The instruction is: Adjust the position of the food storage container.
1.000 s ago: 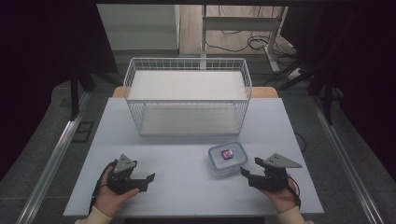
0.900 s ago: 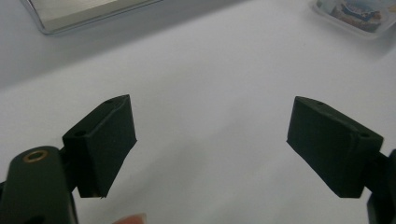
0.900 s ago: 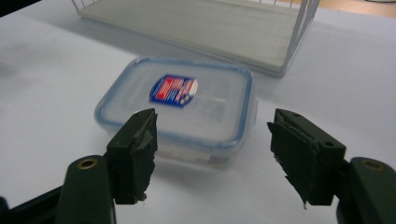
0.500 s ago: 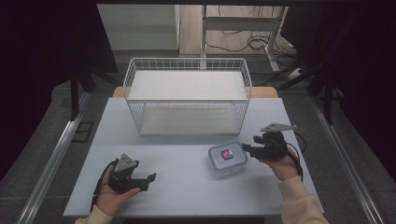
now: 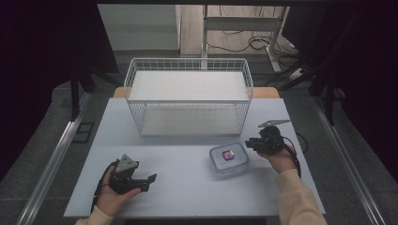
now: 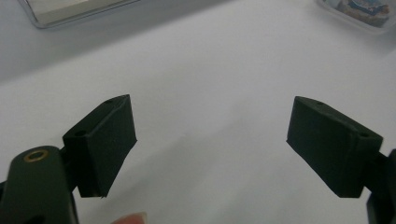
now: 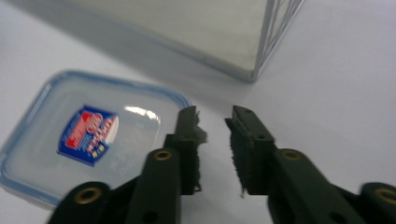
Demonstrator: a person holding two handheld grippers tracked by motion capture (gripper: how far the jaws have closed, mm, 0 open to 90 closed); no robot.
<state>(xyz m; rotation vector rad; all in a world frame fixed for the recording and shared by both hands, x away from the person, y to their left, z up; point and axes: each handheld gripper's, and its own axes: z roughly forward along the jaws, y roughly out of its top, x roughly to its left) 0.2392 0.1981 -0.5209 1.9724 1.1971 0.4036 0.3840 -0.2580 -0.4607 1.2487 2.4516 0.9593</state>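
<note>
Lying flat on the bench [image 5: 187, 187], just in front of the wire basket [image 5: 187, 101] and toward its right end, the clear plastic container [image 5: 228, 158] has a blue-rimmed snap lid and a small coloured label in the middle. The right gripper [image 5: 249, 143] sits at the container's right edge; in the right gripper view its fingers [image 7: 189, 135] stand narrow, with only a slim gap between them, and hold nothing, their tips just beside the lid's near corner. The left gripper [image 5: 149, 180] rests well apart at the bench's left front, its fingers [image 6: 105, 140] spread wide over bare surface.

Judging by its look, the container is a light, stiff box with smooth, glossy walls, so it will likely slide on the bench if pushed from one side and could slip out of a loose pinch. What it holds cannot be told from here, so its weight is a guess. The flat lid gives nothing to grip from above. The raised rim, or a corner of it, seems the best hold: open the right fingers wider, bring one over the lid edge and one under the lip or against the side wall, then close firmly. A grip at one edge may let the box tilt when lifted.
</note>
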